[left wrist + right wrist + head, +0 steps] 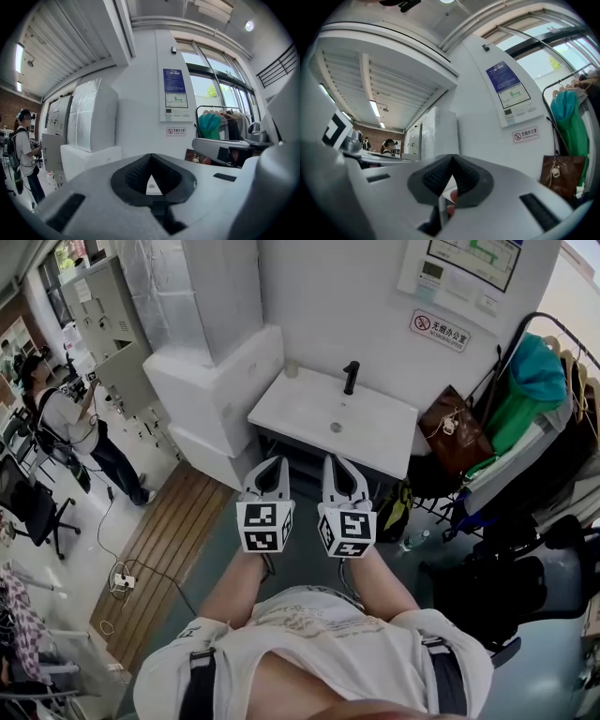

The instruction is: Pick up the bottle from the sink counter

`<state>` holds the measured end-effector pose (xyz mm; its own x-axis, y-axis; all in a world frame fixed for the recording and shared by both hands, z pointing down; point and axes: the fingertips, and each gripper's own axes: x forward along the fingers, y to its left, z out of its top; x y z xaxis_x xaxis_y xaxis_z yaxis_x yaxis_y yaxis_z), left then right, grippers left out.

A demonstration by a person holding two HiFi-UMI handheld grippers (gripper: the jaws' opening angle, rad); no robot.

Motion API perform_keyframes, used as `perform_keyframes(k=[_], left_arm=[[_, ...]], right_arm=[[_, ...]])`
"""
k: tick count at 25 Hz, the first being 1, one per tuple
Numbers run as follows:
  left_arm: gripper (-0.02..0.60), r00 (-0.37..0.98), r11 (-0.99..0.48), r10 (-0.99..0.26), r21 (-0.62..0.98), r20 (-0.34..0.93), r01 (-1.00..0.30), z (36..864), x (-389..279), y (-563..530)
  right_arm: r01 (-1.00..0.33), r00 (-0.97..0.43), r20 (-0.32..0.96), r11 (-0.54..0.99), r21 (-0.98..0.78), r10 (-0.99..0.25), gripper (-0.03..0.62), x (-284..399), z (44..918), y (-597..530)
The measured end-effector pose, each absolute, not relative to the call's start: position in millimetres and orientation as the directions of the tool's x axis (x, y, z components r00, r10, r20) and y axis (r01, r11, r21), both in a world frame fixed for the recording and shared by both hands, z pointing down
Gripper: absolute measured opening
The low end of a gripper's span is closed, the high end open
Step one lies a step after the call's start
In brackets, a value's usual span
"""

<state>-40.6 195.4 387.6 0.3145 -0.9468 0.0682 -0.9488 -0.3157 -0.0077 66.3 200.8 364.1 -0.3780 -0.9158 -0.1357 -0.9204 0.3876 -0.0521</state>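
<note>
The white sink counter (pixel 375 432) stands against the wall ahead of me, with a black tap (pixel 351 377) at its back edge. A small pale bottle (pixel 292 368) sits on its back left corner, too small to make out in detail. Both grippers hover side by side in front of the counter, well short of the bottle. My left gripper (pixel 275 465) (pixel 151 156) is shut with nothing in it. My right gripper (pixel 335 463) (pixel 452 157) is shut too, its tips meeting. A sliver of the counter top (pixel 149 187) shows through the left jaws' gap.
Big white foil-wrapped boxes (pixel 216 381) crowd the counter's left side. A brown bag (pixel 455 432) and a rack of clothes (pixel 539 395) stand to its right. A person (pixel 66 418) stands far left, near an office chair (pixel 33 507). A power strip (pixel 122 582) lies on the floor.
</note>
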Motion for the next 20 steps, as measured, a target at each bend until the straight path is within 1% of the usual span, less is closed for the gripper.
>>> perform_keyframes(k=[8,20], left_arm=[[0.020,0.361,-0.364,-0.930,-0.030,0.072,-0.931,392,-69,190],[0.020,0.391,-0.395,-0.917,-0.042,0.080,-0.918,405,-84,169]], right_arm=[[-0.931,-0.355,-0.134,0.363,-0.046,-0.925,0.023,32,370,202],[-0.937,-0.340,-0.138,0.347,-0.027,-0.930,0.023,17,377,186]])
